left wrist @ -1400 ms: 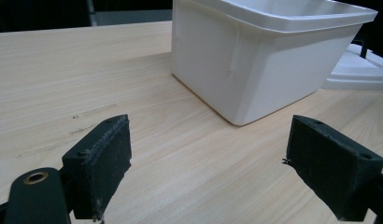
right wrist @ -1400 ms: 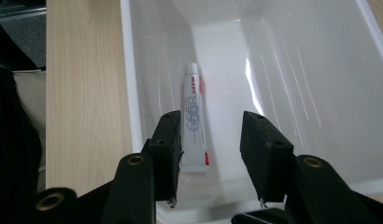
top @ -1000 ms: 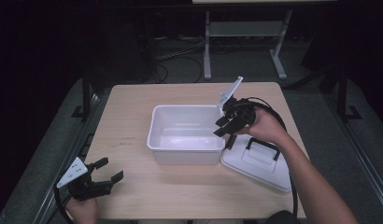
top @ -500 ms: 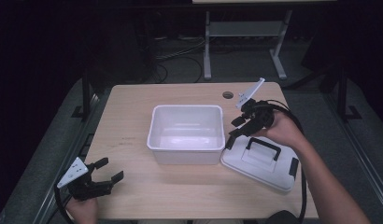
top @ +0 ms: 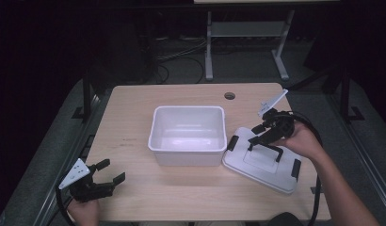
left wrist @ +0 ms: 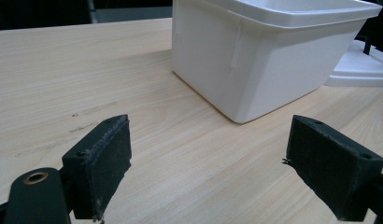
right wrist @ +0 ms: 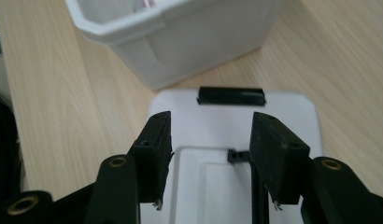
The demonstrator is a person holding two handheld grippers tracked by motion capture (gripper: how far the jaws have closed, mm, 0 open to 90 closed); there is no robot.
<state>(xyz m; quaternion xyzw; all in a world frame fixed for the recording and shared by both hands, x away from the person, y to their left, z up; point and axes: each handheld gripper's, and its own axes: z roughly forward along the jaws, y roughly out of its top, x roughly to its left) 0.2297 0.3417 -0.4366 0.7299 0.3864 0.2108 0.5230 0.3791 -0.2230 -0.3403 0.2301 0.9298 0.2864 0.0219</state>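
Lid handle is being lined up for a grasp.
Nearest, the left hand-held gripper (top: 105, 178) is parked wide open and empty on the counter (top: 134, 113); the right hand-held gripper (right wrist: 208, 154), jaws just opening, nothing gripped, is poised over the lid (top: 261, 162) beside the white bin (top: 188, 134). Closing on the handle (top: 266, 147) comes next; the handle is partly hidden.

1. The tub (top: 188, 134) stood at the middle of the table (top: 134, 108).
2. The lid (top: 262, 161) lay flat just right of the tub.
3. The right gripper (top: 262, 133) hung over the lid's handle (top: 266, 146).
4. The left gripper (top: 106, 181) sat at the table's near left corner, well apart from the tub.
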